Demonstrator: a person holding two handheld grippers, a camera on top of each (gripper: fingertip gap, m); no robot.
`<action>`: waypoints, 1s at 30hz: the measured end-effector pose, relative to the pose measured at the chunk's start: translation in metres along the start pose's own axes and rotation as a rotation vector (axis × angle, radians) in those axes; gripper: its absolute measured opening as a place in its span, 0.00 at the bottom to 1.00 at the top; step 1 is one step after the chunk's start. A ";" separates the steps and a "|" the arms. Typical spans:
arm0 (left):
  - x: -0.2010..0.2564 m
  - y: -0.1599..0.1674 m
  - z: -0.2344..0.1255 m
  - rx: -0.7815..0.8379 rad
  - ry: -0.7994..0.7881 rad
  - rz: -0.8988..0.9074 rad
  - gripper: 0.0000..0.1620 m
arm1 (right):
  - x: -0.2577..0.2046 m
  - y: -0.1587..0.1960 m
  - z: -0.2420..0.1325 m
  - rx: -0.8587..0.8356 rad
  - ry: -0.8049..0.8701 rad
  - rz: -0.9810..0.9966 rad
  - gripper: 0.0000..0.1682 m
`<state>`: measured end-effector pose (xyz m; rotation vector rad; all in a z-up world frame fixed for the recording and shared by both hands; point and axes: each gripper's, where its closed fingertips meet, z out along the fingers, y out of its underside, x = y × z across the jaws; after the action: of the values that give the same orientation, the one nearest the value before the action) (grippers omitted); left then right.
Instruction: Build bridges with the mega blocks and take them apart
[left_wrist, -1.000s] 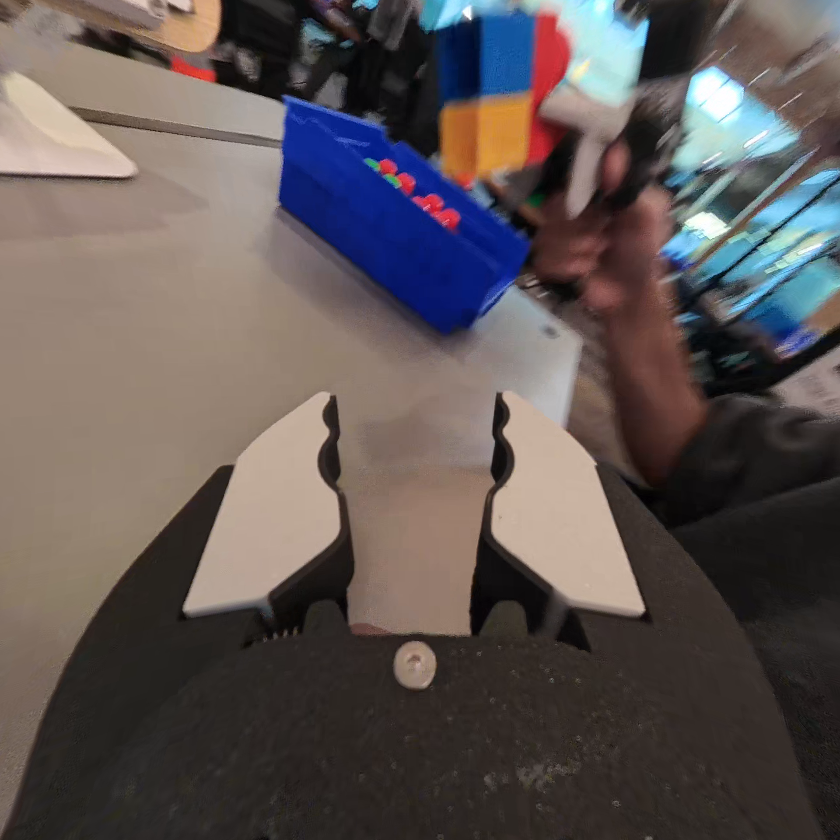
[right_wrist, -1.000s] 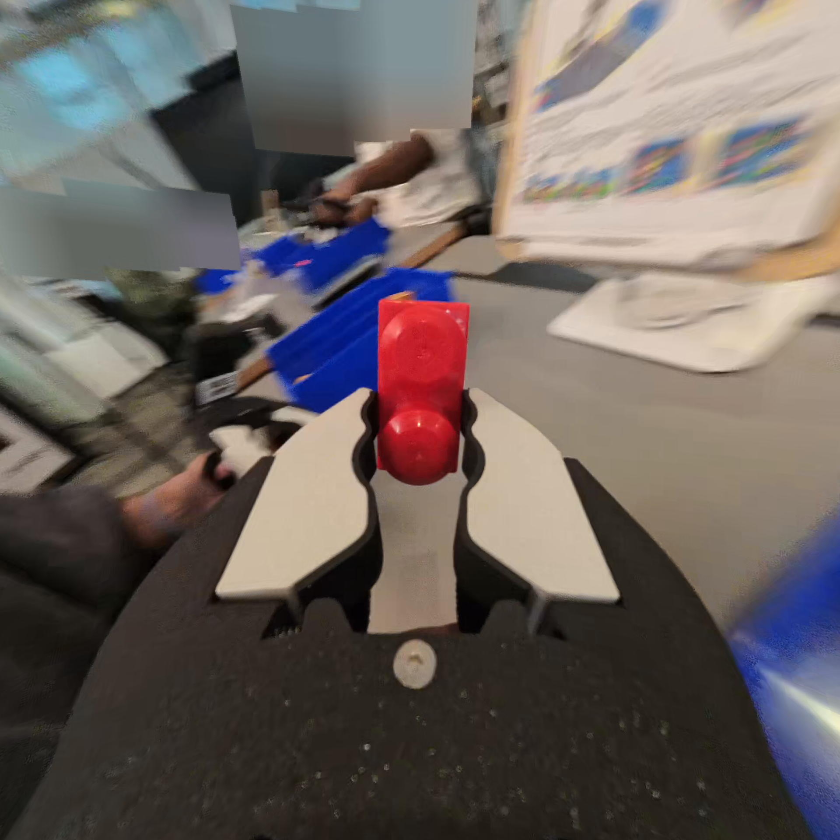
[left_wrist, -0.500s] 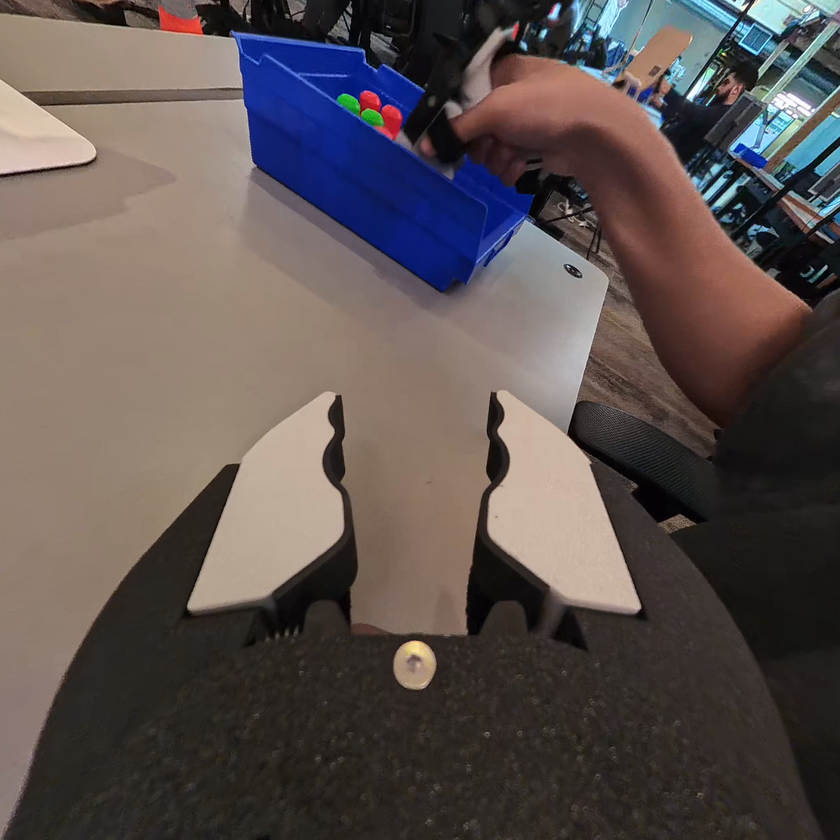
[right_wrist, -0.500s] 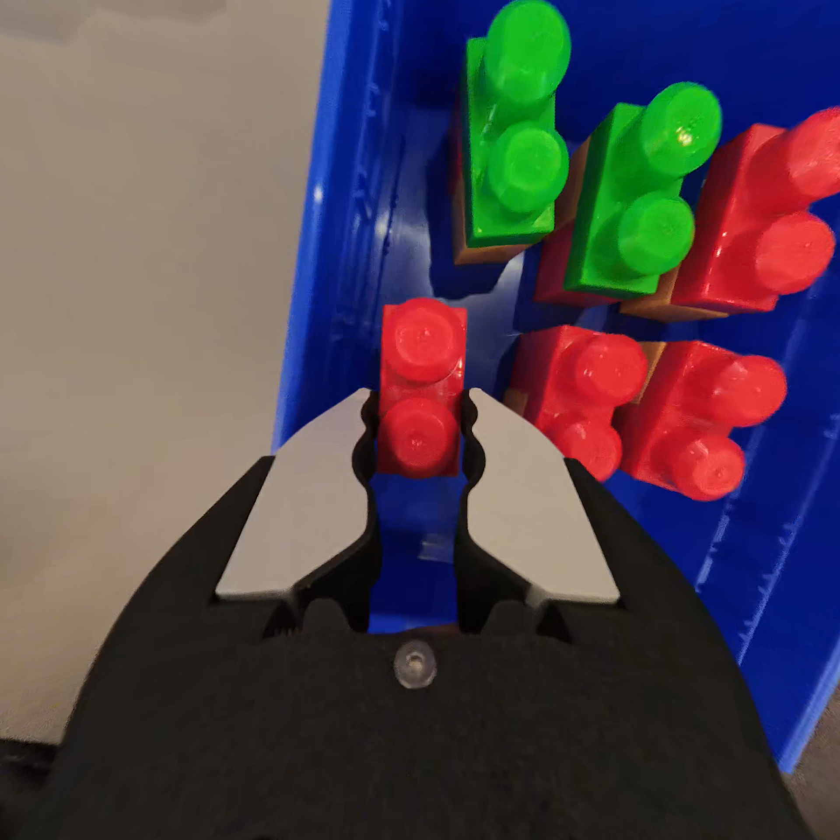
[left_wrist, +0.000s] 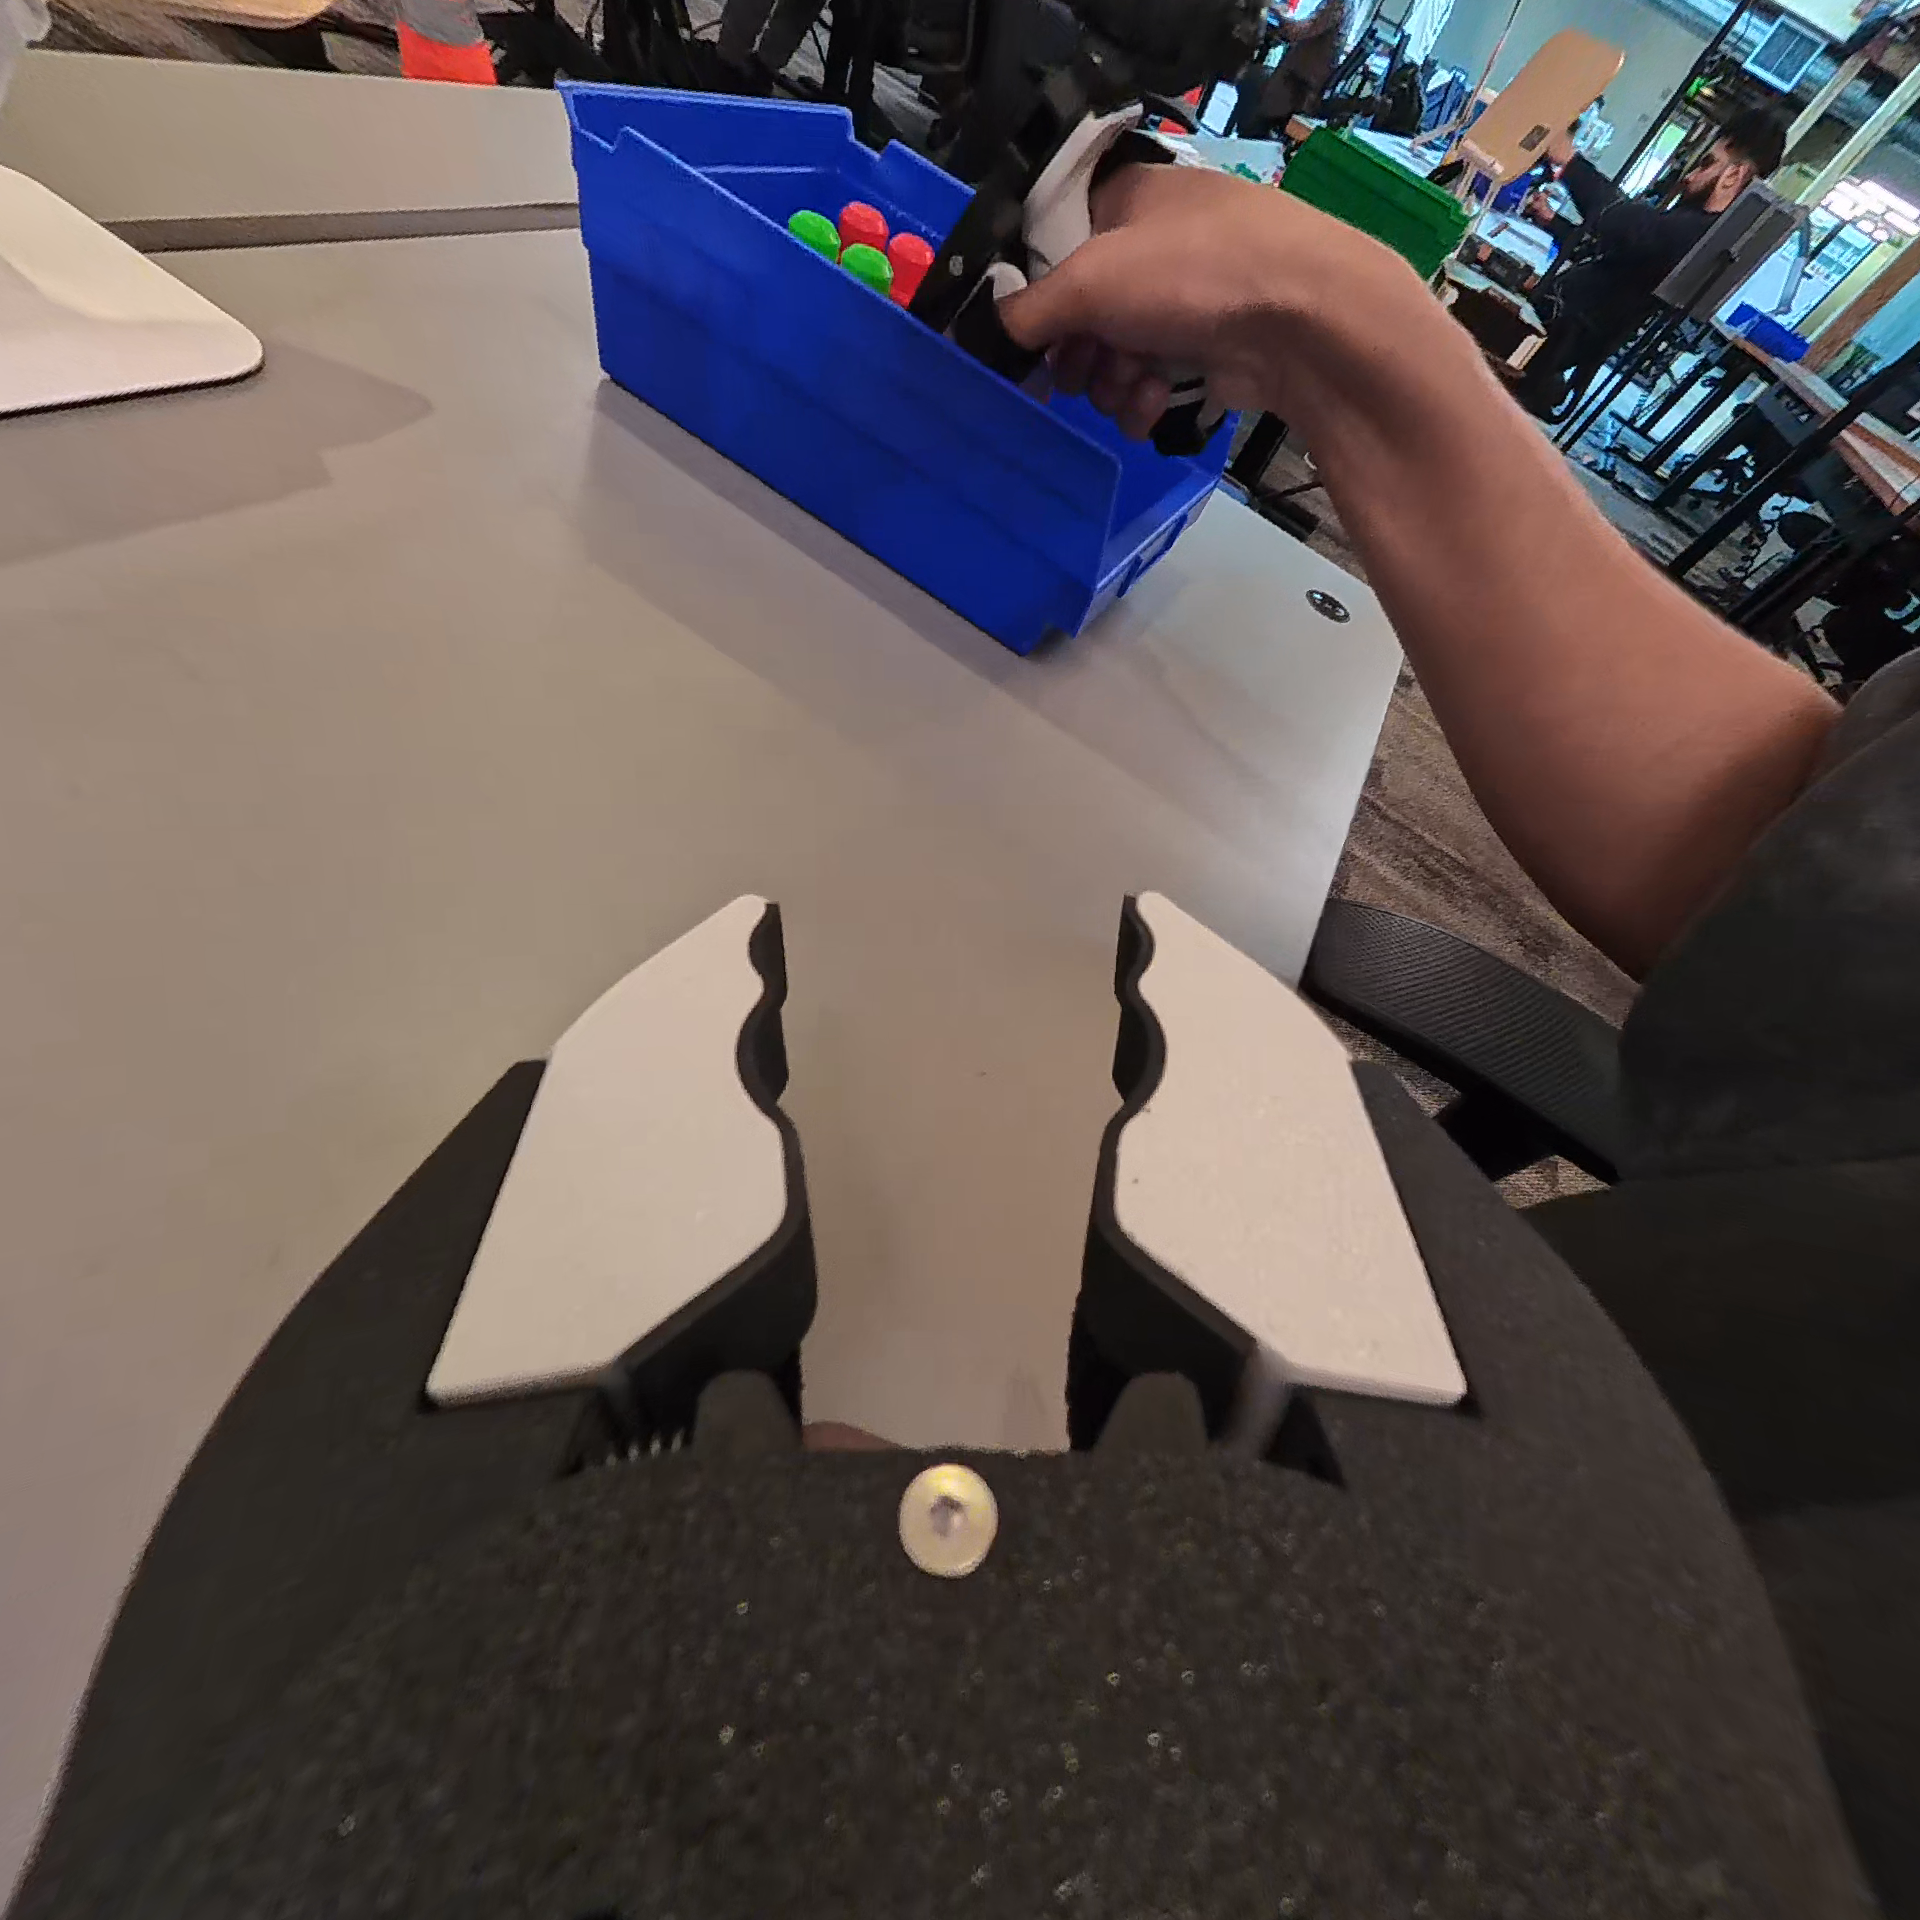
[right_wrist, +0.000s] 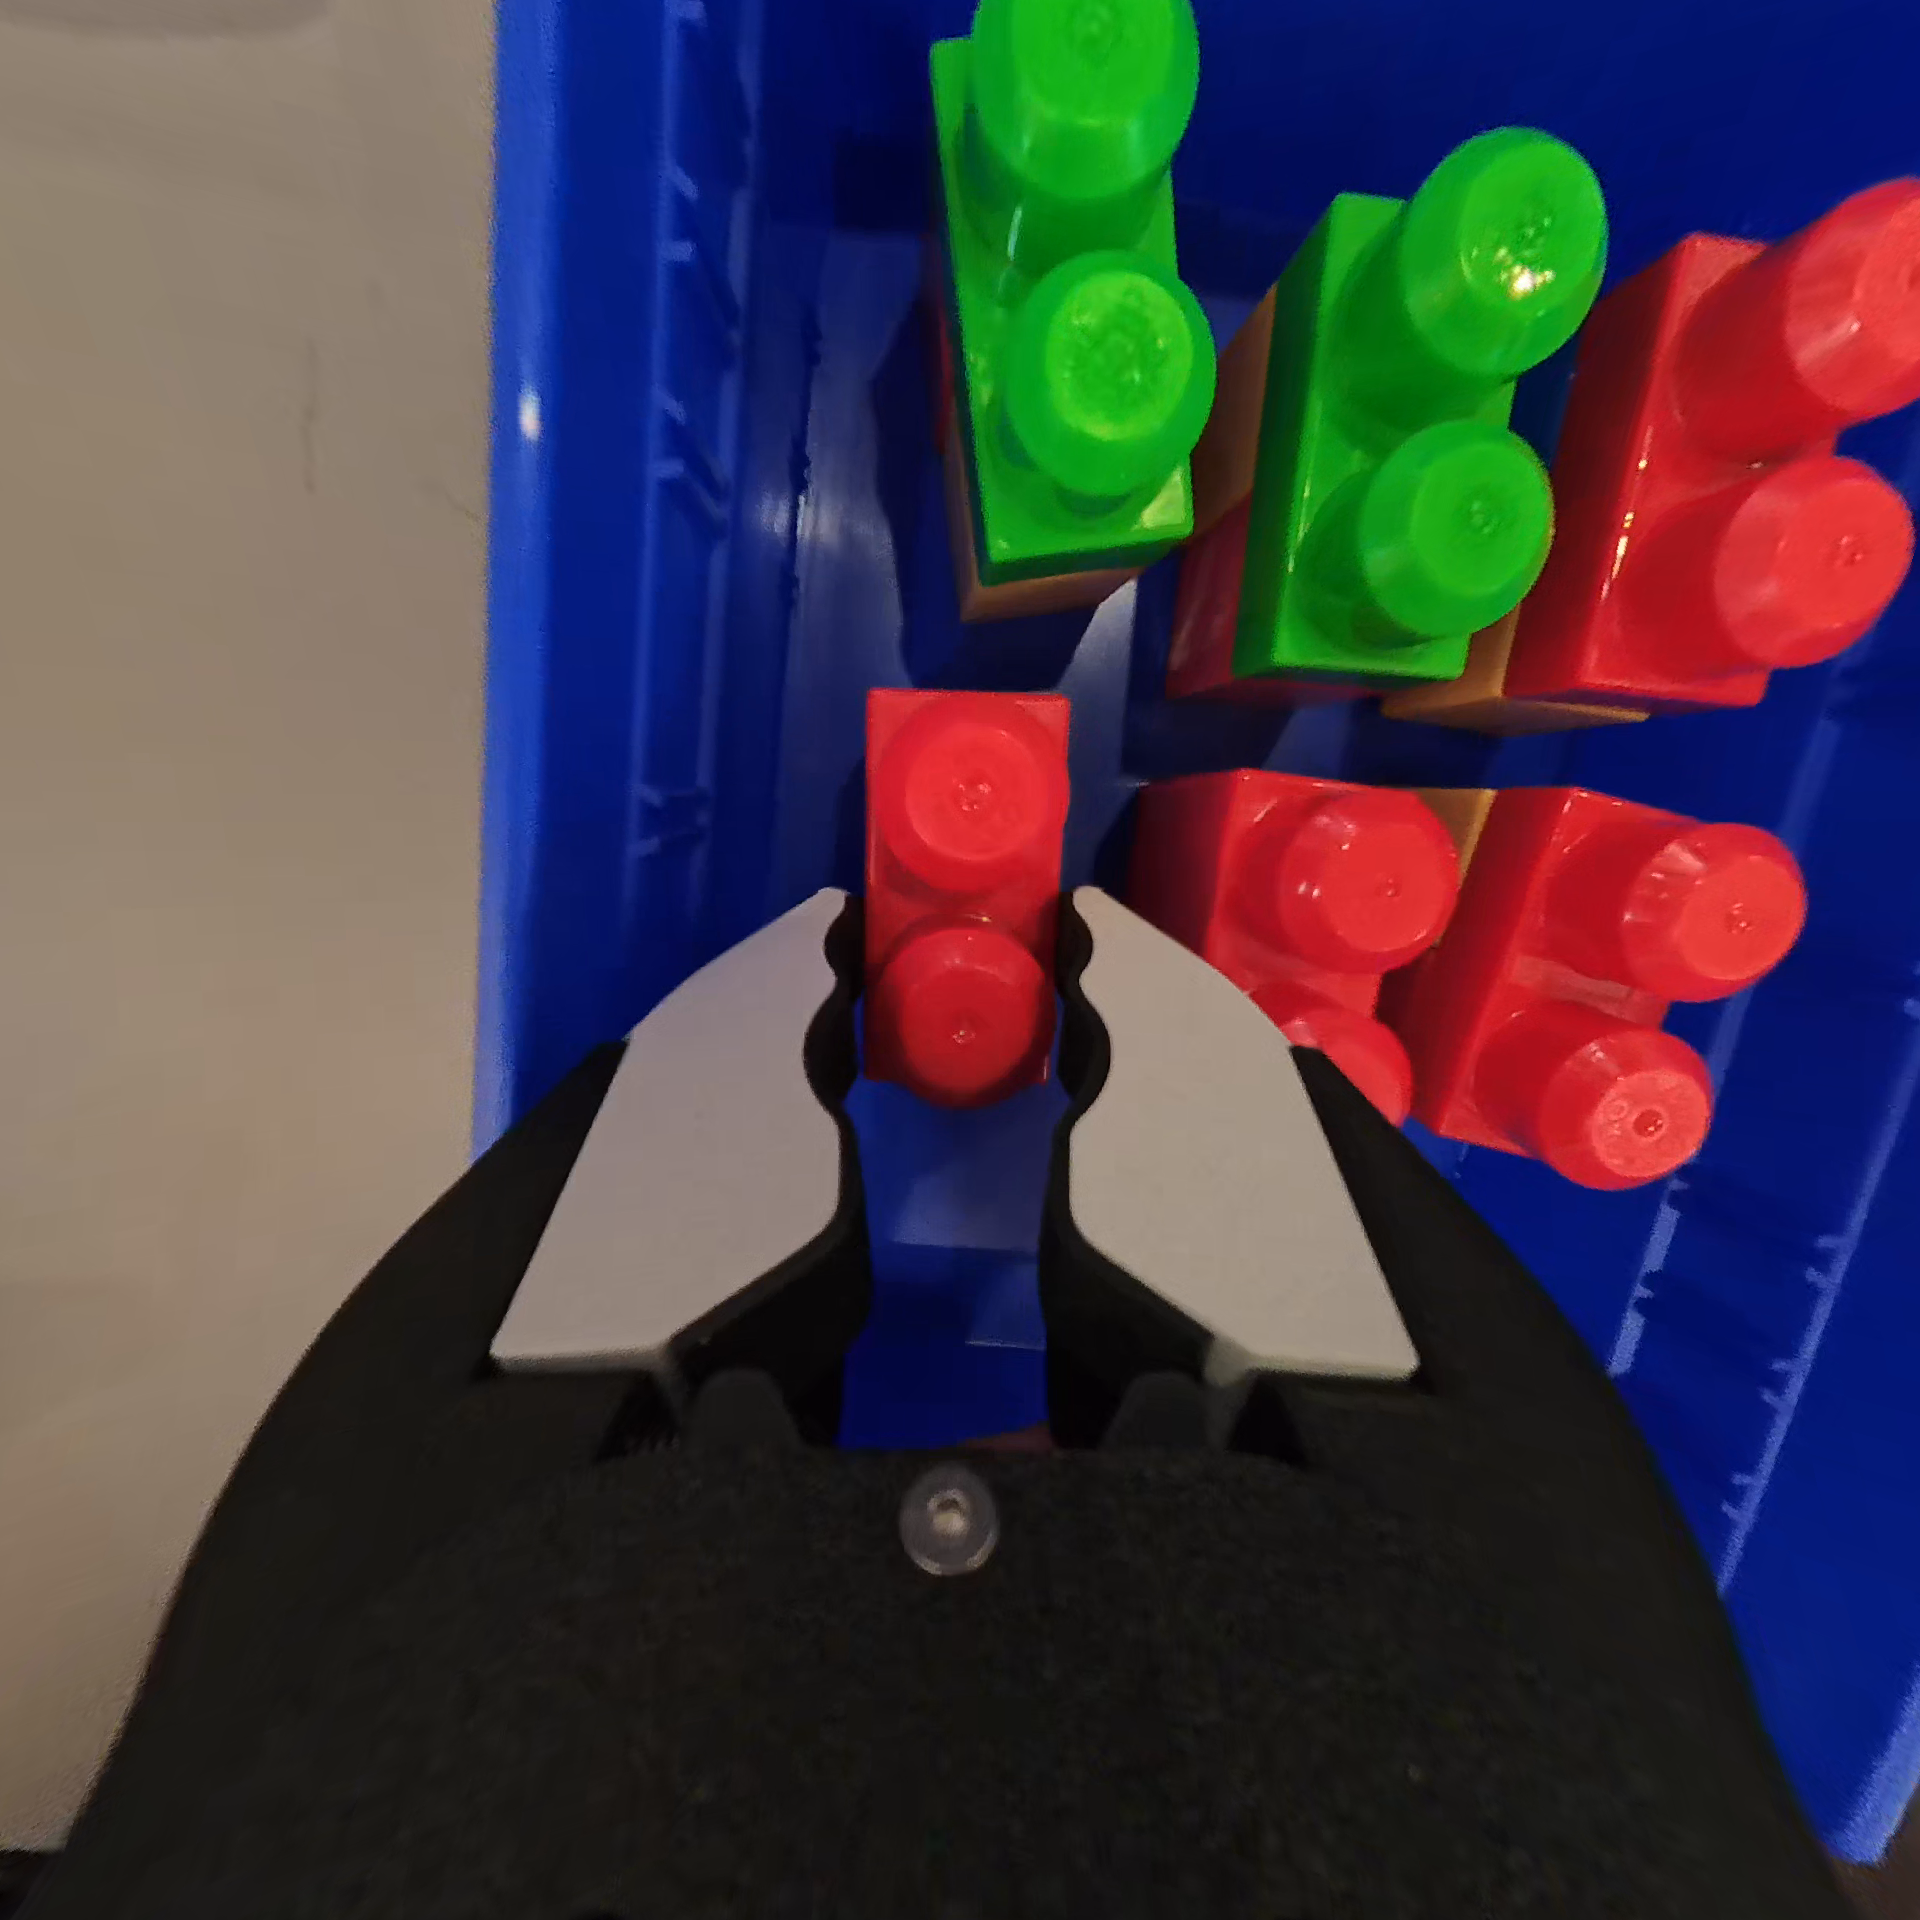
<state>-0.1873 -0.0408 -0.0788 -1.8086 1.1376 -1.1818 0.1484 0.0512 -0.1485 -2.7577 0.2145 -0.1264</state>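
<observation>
The left tool (left_wrist: 948, 971) waits nearest, spread wide with nothing between its fingers, low over the grey desk (left_wrist: 416, 779) and well short of the blue bin (left_wrist: 862, 416). The right tool (right_wrist: 961, 971), which a second ago carried the block stack high above the bin, is now down inside it, clamped on a red two-stud block (right_wrist: 966, 883) near the bin's left wall (right_wrist: 582, 623). To the right of that block sit two red blocks (right_wrist: 1455, 966); beyond them are two green-topped stacks (right_wrist: 1247, 343) and another red one (right_wrist: 1745, 468). Judged from this, the take-apart phase is ending with a put-away; release comes next.
</observation>
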 end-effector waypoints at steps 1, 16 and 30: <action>-0.001 0.000 0.000 0.000 -0.006 0.001 0.38 | -0.003 -0.003 -0.004 0.029 -0.028 0.011 0.28; -0.054 -0.013 -0.043 0.163 -0.326 0.014 0.40 | -0.231 0.047 -0.139 0.906 -0.683 -0.278 0.35; -0.060 0.043 -0.066 0.086 -0.515 0.031 0.38 | -0.243 0.104 -0.097 0.846 -0.754 -0.232 0.30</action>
<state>-0.2738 -0.0075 -0.1132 -1.8714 0.7981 -0.6726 -0.1162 -0.0389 -0.1114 -1.8082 -0.2994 0.6122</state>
